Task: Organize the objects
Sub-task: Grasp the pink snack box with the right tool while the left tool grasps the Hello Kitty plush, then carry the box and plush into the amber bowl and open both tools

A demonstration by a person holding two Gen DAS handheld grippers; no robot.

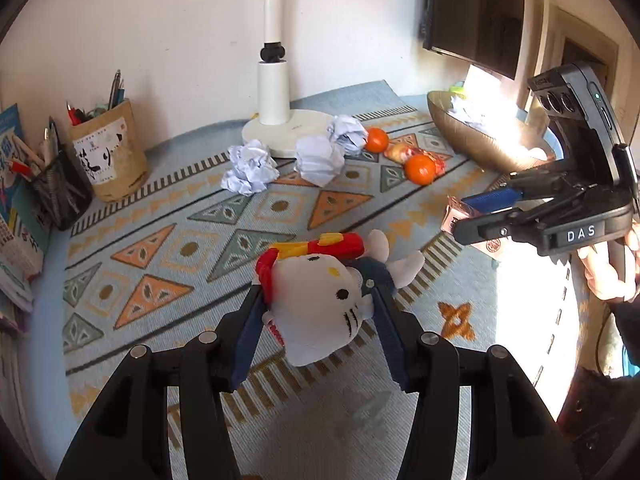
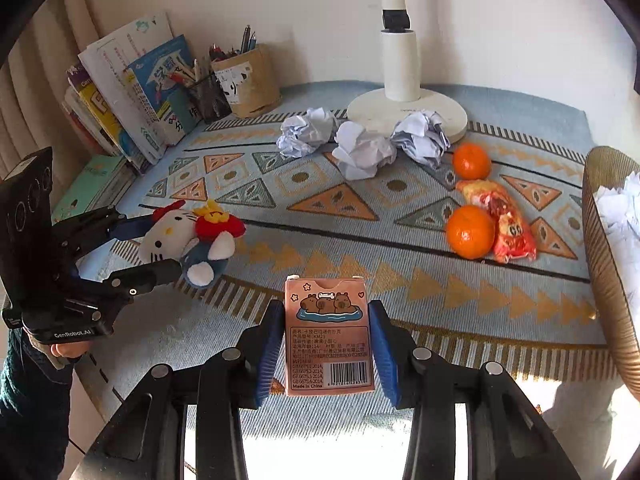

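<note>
My left gripper (image 1: 318,300) is shut on a white cat plush toy (image 1: 316,304) with a red bow, holding it by the head just above the patterned mat (image 1: 192,248). The toy also shows at the left of the right wrist view (image 2: 176,236), between the left gripper's fingers (image 2: 144,276). My right gripper (image 2: 326,320) is shut on a pink card box (image 2: 330,340) with capybara art, held upright over the mat's near edge. That box peeks out beside the right gripper (image 1: 464,216) in the left wrist view.
Three crumpled paper balls (image 2: 360,148) lie by a white lamp base (image 2: 408,116). Two oranges (image 2: 470,232) and a red snack packet (image 2: 508,220) lie to the right. A woven bowl (image 2: 608,248) with paper stands at far right. Pen holders (image 2: 240,84) and books (image 2: 132,92) line the back left.
</note>
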